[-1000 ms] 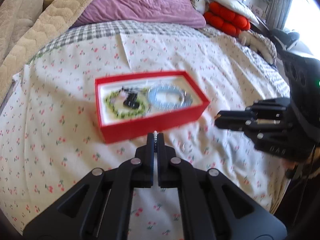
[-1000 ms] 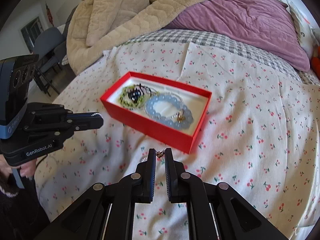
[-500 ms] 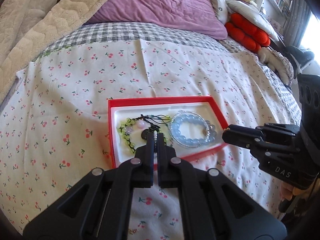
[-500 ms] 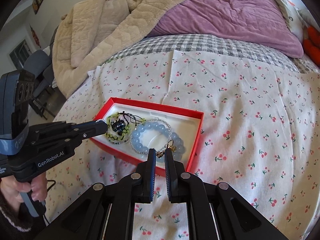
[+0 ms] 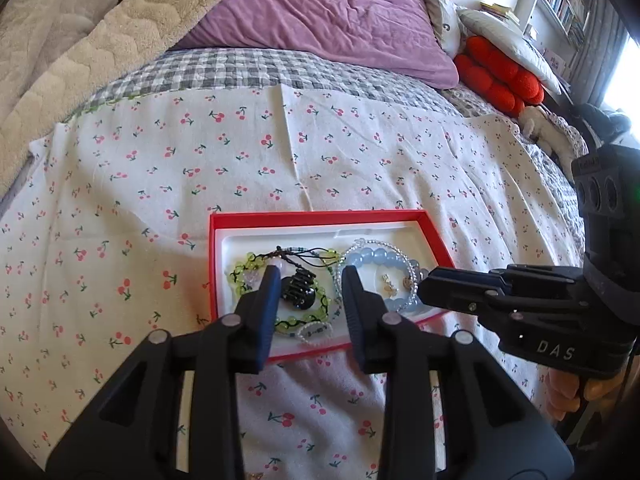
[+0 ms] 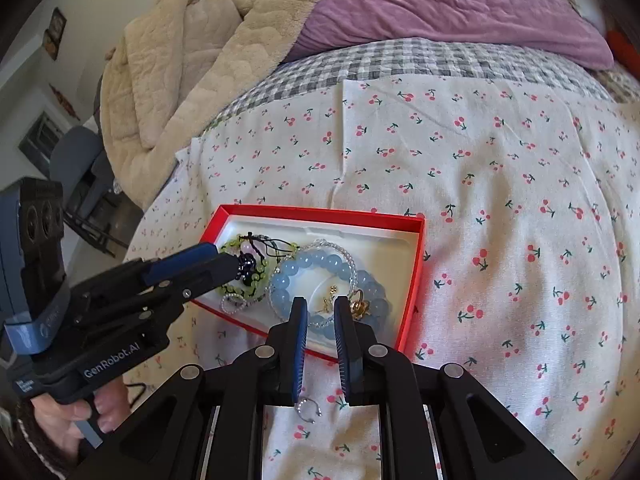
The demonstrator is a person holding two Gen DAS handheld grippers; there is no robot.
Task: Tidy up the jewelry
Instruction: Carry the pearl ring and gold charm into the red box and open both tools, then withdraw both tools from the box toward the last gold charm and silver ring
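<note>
A red jewelry box [image 5: 320, 216] [image 6: 412, 280] with a white liner sits on the cherry-print sheet. It holds a green bead bracelet with a black pendant [image 5: 298, 286] [image 6: 248, 268], a blue bead bracelet [image 5: 372, 260] [image 6: 320, 264], a small clear bead loop [image 5: 316, 330] [image 6: 234, 304] and gold earrings [image 5: 390, 284] [image 6: 358, 306]. My left gripper [image 5: 308, 276] is open and empty over the green bracelet. My right gripper [image 6: 320, 308] is open and empty over the box's near side by the blue bracelet. A small silver ring [image 6: 308, 406] lies on the sheet between the right fingers' bases.
A beige blanket [image 6: 180, 60] and a purple pillow [image 5: 328, 16] lie at the back of the bed. Red cushions [image 5: 496, 76] are at the far right. A chair [image 6: 80, 168] stands beside the bed on the left.
Both grippers moved over the box and opened. The clear bead loop that the left held and the gold earring that the right held now lie in the box.
</note>
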